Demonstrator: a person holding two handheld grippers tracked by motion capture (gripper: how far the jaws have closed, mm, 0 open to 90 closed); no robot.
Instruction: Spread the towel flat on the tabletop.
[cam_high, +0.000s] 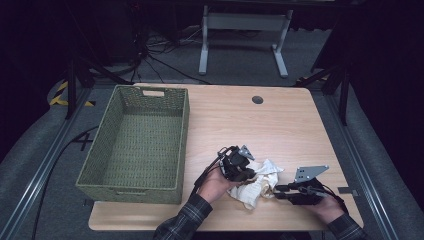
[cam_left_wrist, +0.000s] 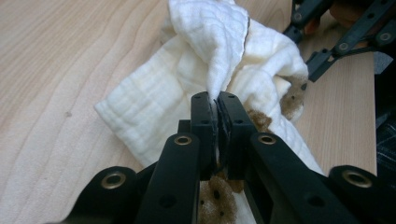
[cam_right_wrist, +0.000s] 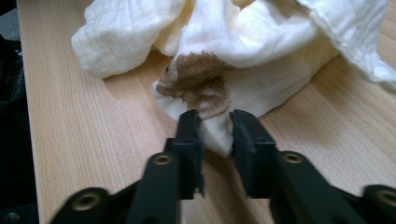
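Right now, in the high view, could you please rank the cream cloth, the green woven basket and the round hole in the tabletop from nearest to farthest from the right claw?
1. Cream cloth: directly at the right claw, just to its left.
2. Green woven basket: across the table to the left.
3. Round hole: near the table's far edge.

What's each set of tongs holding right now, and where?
Left tongs: shut on a raised fold of the cloth. Right tongs: around its corner, not yet pinching.
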